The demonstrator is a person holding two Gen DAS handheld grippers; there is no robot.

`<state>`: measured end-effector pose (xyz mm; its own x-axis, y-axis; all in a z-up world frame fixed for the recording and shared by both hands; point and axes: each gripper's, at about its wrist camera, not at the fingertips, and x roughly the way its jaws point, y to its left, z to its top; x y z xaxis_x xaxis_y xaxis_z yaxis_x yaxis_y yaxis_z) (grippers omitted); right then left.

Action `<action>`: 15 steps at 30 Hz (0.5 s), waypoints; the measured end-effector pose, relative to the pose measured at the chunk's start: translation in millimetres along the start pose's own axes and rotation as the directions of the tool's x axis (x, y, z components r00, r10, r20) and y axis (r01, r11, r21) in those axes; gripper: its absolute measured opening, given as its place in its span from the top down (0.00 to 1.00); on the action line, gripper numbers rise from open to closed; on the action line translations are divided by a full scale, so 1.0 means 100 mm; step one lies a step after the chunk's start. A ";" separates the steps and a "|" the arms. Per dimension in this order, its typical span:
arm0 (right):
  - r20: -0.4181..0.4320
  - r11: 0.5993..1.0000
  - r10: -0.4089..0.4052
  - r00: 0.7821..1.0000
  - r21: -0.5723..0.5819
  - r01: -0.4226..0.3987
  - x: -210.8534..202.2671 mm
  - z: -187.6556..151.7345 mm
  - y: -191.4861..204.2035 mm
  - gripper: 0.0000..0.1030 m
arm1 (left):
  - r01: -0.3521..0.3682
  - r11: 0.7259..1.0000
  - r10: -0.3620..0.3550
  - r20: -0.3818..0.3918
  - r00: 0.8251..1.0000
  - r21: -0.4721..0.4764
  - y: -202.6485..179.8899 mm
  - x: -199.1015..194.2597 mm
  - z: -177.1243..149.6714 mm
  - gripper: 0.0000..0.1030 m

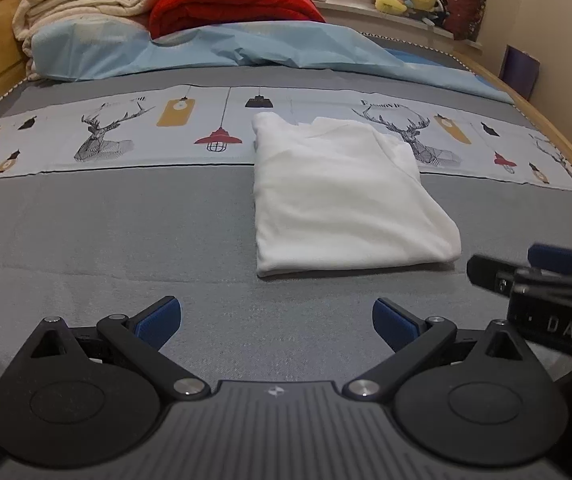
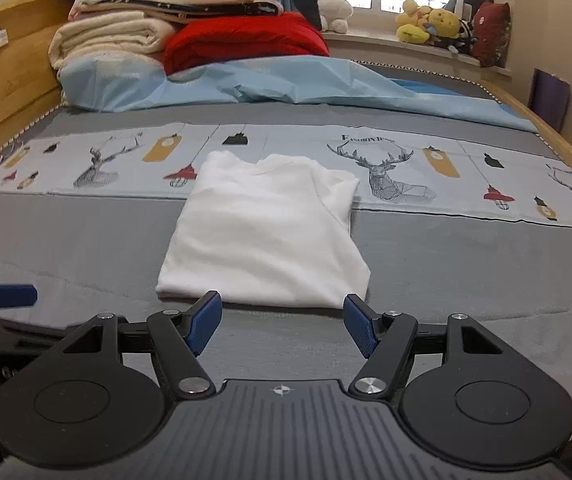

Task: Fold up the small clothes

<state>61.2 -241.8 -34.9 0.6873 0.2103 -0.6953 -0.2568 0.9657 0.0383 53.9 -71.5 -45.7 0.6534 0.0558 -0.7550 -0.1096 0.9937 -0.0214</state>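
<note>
A small white garment lies folded into a rough rectangle on the grey bedspread, its far end on the printed deer strip. My left gripper hovers open over bare bedspread, nearer than the garment's front edge and left of its middle, nothing between its blue pads. In the right wrist view the same white garment lies straight ahead. My right gripper is open just short of the garment's near hem, not touching it. The right gripper's finger shows at the left view's right edge.
Folded cream blankets and a red quilt are stacked at the head of the bed, behind a light blue sheet. Plush toys sit on the windowsill. A wooden bed frame runs along the left side.
</note>
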 end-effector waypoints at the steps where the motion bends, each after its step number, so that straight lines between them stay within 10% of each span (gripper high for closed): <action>1: -0.009 1.000 -0.003 1.000 0.001 0.003 0.01 0.00 0.00 0.33 | 0.000 1.000 0.000 0.001 1.000 -0.006 0.00 0.00 0.01 0.01; 15: -0.011 1.000 -0.007 1.000 0.008 0.007 0.01 0.01 -0.04 0.33 | 0.014 1.000 -0.014 -0.011 1.000 -0.018 -0.04 0.05 0.03 0.01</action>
<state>64.1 -245.6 -35.1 0.6813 0.2021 -0.7035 -0.2467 0.9683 0.0393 59.6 -75.1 -47.3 0.6463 0.0404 -0.7620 -0.1138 0.9925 -0.0439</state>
